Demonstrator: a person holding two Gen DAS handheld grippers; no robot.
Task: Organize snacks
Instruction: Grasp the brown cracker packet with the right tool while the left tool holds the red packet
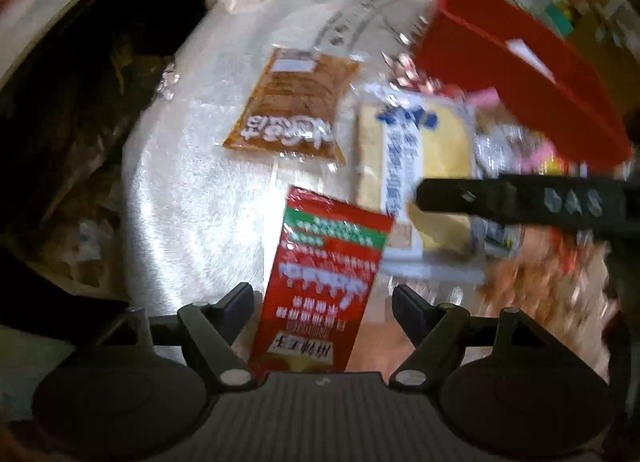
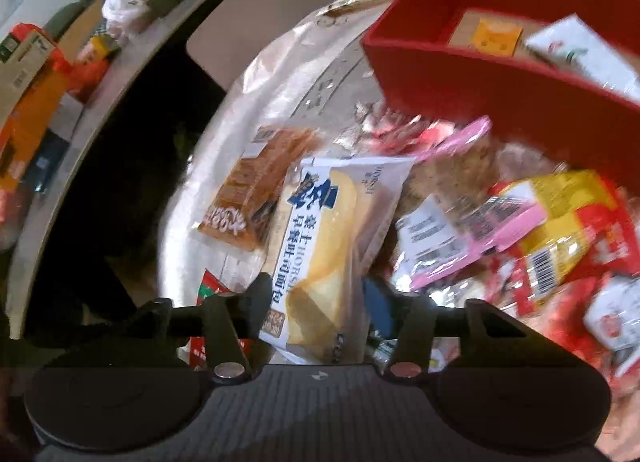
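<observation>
Silver foil-like sheeting point(image 1: 192, 190) is spread over the surface on which the snacks lie, and it fills the middle of both wrist views. A red bin point(image 2: 500, 102) is seen at the upper right, tilted in frame, with a white carton point(image 2: 580, 54) and a small yellow packet point(image 2: 496, 36) lying inside it. Below the bin a loose heap of snack packets point(image 2: 540, 230) in pink, yellow and red is spread to the right; much of it is blurred.

A bread packet point(image 2: 320, 246) with yellow slices and blue lettering is seen between the fingers of the right gripper point(image 2: 316, 302); the jaws are set wide on either side of it, and whether the pads touch the wrapper cannot be told. Just left of the bread, a brown pastry packet point(image 1: 288, 110) lies flat on the sheeting.

A red sachet point(image 1: 324, 282) with a green band is seen between the fingers of the left gripper point(image 1: 322, 298). Those jaws are also spread wide, with a clear gap on each side of the sachet. The sachet lies beside the near end of the bread packet. One black finger of the right gripper is seen crossing the right side of the left wrist view, above the bread.
</observation>
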